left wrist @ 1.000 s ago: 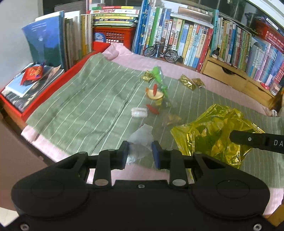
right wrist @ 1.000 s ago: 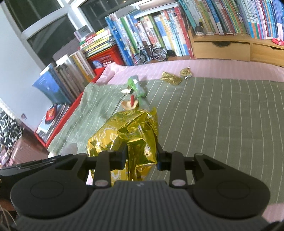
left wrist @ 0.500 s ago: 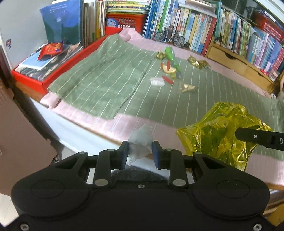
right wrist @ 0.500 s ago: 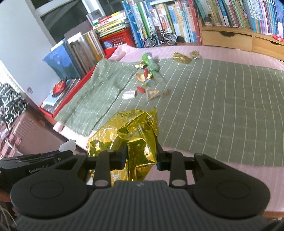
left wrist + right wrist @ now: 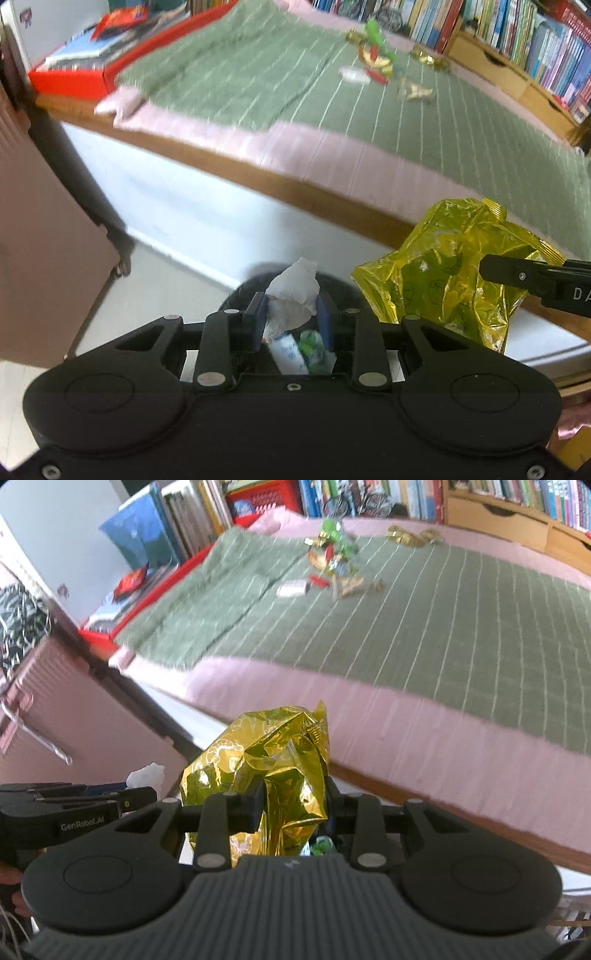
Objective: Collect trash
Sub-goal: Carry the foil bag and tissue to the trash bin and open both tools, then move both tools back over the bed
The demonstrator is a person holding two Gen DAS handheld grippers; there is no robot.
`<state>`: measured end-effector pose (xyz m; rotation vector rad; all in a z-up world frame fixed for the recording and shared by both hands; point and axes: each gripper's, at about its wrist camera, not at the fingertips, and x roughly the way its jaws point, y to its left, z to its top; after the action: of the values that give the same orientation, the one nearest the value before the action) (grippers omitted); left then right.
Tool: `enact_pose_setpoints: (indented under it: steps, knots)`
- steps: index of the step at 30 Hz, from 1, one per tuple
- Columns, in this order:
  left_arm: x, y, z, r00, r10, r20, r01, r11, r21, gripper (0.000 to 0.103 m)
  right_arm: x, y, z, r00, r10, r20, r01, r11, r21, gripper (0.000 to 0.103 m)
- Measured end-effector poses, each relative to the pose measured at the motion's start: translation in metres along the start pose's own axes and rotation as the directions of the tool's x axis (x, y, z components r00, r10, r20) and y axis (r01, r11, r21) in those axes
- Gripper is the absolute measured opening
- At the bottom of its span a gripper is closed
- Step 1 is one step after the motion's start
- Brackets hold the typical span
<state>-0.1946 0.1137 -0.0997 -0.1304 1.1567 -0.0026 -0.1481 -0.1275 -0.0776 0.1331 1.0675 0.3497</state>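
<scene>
Clamping a crumpled white tissue (image 5: pixel 293 295) between its blue pads, the left gripper (image 5: pixel 291 319) points steeply down past the edge of the bed, with its jaws drawn narrow on the paper and the wad sticking up above the fingertips. Directly below it lies the dark round mouth of a trash bin (image 5: pixel 343 286), mostly hidden by the gripper body, with a white and blue wrapper (image 5: pixel 288 354) and a green scrap (image 5: pixel 312 341) visible inside. Just to the right, the right gripper (image 5: pixel 291 803) pinches a crinkled yellow foil bag (image 5: pixel 266 760), its jaws closed on the lower part of the bag while the rest balloons up above them; in the left view the same bag hangs beside the bin, off the bed. Back on the green striped blanket (image 5: pixel 424 620), well away from both grippers, more litter remains: a green wrapper (image 5: pixel 334 535), gold foil pieces (image 5: pixel 406 537), a small white packet (image 5: pixel 291 589) and red scraps (image 5: pixel 319 581). A pink sheet (image 5: pixel 424 734) borders the blanket, and a red tray (image 5: pixel 74 79) of books sits at the far left.
</scene>
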Motion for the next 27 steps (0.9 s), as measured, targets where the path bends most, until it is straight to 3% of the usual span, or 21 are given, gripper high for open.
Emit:
enact_pose_setpoints:
  steps: [10,22,26,27]
  knots:
    - [0.028,0.008,-0.018,0.997,-0.004,-0.076,0.003,1.0,-0.02,0.027,0.034,0.008,-0.019,0.996,-0.002,-0.089,-0.002,0.999,-0.052,0.037]
    - [0.041,0.008,-0.014,0.995,-0.026,-0.096,0.026,1.0,-0.005,0.028,0.058,0.014,-0.022,0.989,-0.006,-0.145,-0.007,0.996,-0.084,0.039]
    - [0.043,0.009,-0.011,0.994,-0.035,-0.1,0.035,0.999,-0.01,0.033,0.063,0.016,-0.02,0.988,-0.002,-0.155,-0.013,0.996,-0.091,0.043]
    - [0.043,0.009,-0.011,0.994,-0.038,-0.099,0.037,0.999,-0.01,0.038,0.063,0.017,-0.019,0.988,0.002,-0.155,-0.016,0.996,-0.092,0.052]
